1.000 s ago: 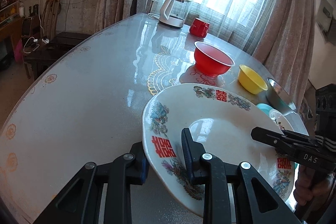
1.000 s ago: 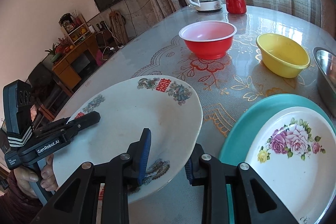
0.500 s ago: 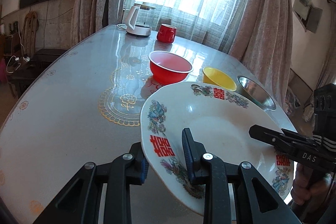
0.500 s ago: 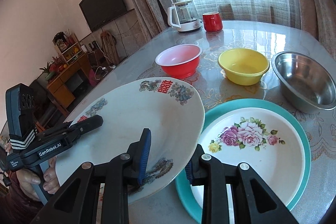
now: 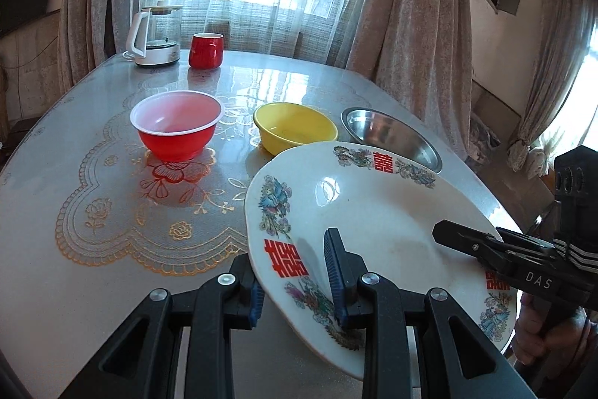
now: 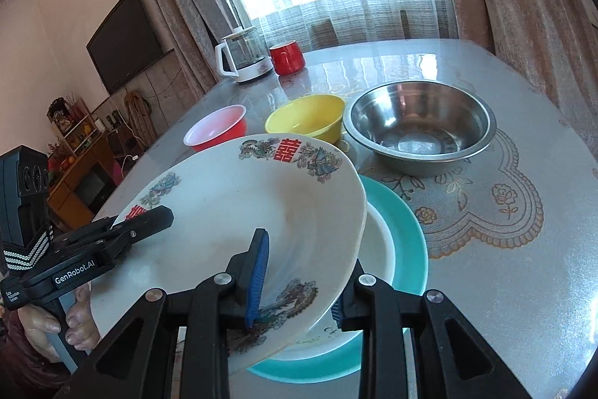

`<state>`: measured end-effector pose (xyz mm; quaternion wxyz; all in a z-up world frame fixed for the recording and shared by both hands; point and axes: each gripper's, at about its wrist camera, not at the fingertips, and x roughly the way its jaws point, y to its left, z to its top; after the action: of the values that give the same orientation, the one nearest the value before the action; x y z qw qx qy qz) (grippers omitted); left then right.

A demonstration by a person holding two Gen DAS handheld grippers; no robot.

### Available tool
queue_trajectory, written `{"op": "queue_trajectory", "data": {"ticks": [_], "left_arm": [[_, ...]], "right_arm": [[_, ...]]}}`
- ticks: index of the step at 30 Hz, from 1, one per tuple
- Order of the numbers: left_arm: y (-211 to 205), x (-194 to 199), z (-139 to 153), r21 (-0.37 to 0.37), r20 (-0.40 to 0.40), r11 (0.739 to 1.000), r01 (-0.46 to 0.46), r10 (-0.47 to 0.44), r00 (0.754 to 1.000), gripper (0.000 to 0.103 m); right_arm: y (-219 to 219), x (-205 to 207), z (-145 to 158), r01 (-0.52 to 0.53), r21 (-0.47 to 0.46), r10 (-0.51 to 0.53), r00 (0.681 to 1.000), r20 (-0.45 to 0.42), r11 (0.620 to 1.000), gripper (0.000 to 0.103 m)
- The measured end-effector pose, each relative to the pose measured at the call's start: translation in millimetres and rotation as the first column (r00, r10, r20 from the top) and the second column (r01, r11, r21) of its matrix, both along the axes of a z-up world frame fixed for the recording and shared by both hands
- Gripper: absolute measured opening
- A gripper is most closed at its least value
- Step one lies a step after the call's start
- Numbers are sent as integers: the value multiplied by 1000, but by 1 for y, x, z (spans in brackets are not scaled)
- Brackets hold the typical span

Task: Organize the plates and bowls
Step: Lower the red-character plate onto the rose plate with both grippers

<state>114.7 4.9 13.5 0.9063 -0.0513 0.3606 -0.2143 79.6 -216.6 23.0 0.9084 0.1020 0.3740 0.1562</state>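
Two grippers share one load: the left gripper (image 5: 295, 277) and the right gripper (image 6: 299, 277) each pinch an opposite rim of the white double-happiness plate (image 5: 373, 212), one finger above and one below, so both are closed on it. In the right wrist view the plate hangs tilted at the frame's centre, directly over a stack in the lower middle: a white plate (image 6: 377, 249) lying in a teal plate (image 6: 407, 230). I judge the plate stacking nearly finished, with only the lowering and release left. Higher in the frame, the red bowl (image 6: 216, 135), yellow bowl (image 6: 306, 118) and steel bowl (image 6: 418, 126) sit side by side, unnested, so the bowls seem wholly undone.
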Motion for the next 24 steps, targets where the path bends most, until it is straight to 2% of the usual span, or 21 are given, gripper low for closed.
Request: {"op": "queue_trajectory", "data": {"ticks": [9, 19, 24], "left_arm": [[-28, 11, -19, 20, -46, 999, 44, -43, 998, 30], [-34, 9, -36, 53, -87, 998, 42, -37, 996, 30], [-33, 8, -35, 52, -93, 998, 27, -23, 995, 30]], "right_arm": [[-27, 7, -17, 75, -17, -76, 997, -27, 997, 29], [-28, 8, -33, 78, -68, -81, 996, -47, 995, 29], [-25, 10, -35, 78, -94, -83, 995, -48, 993, 30]]}}
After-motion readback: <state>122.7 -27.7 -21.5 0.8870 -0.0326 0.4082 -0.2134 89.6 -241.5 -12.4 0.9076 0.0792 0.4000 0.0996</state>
